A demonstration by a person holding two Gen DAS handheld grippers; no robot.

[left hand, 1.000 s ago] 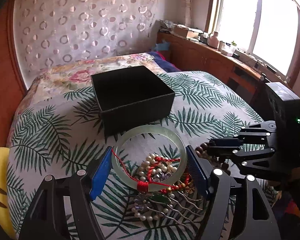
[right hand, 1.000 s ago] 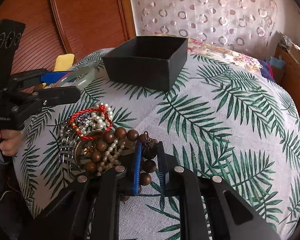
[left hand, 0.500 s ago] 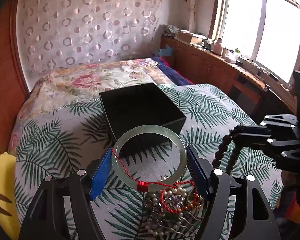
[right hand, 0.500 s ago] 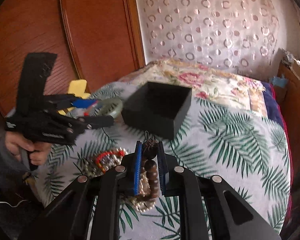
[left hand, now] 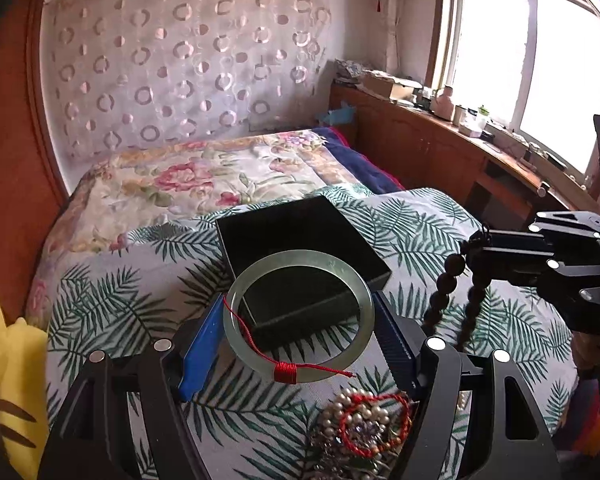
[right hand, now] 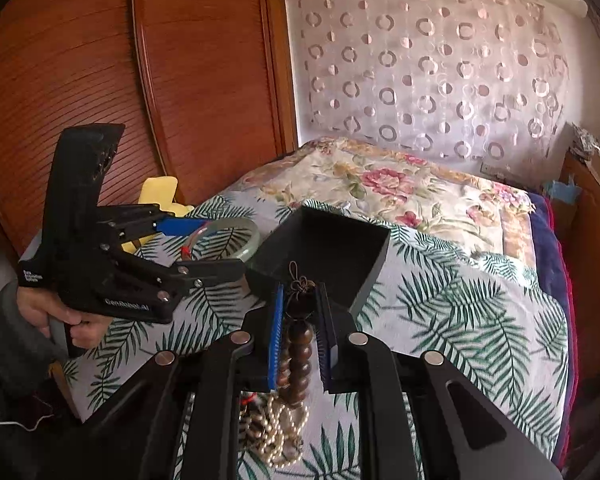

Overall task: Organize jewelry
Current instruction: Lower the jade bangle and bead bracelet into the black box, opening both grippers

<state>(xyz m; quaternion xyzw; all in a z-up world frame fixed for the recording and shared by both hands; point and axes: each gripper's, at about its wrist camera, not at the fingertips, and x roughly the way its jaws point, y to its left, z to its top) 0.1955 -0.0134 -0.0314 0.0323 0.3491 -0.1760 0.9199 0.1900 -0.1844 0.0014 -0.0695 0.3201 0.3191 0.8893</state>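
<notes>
Landmark: black open box (left hand: 300,256) on the palm-leaf bedspread (left hand: 112,300)

Left gripper (left hand: 298,332): jaws spread wide, clamped across the outside of the pale green jade bangle (left hand: 298,316) with its red thread wrap; bangle held clear of the cloth, just short of the box's near wall

Right gripper (right hand: 298,320): jaws nearly closed, pinching the dark wooden bead string (right hand: 298,344) just under its knot; the loop dangles below, right of the box as the left camera sees it

Step in hand, as I judge it: carry both pieces over the box and drop them in. Bring the bangle level and fully past the near wall before letting go. Lower the beads so the hanging loop enters first rather than draping over the rim

Left view only: remaining heap of pearl strands (left hand: 364,420), nearer than the box. Right view only: the hand (right hand: 66,320) on the left gripper's handle, and the bead knot between the pads
</notes>
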